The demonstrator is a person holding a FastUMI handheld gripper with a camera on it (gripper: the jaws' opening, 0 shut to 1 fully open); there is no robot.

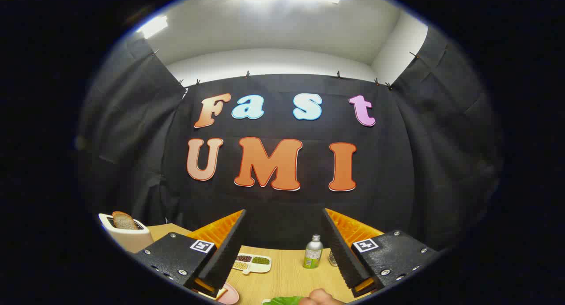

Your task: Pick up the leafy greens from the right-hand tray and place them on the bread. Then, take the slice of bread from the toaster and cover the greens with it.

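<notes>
My gripper is open, its fingers spread wide and held above the wooden table with nothing between them. A green leaf lies on the table below the gap between the fingers, and part of a hand rests just beside it. A white toaster stands beyond the left finger with a brown bread slice sticking up out of its slot. The rim of a pink plate peeks out under the left finger; what lies on it is hidden.
A white divided dish with dark, green and pale beans sits ahead between the fingers. A silver bottle with a green label stands near the right finger, with a small item behind it. The booth's black cloth wall closes the far side.
</notes>
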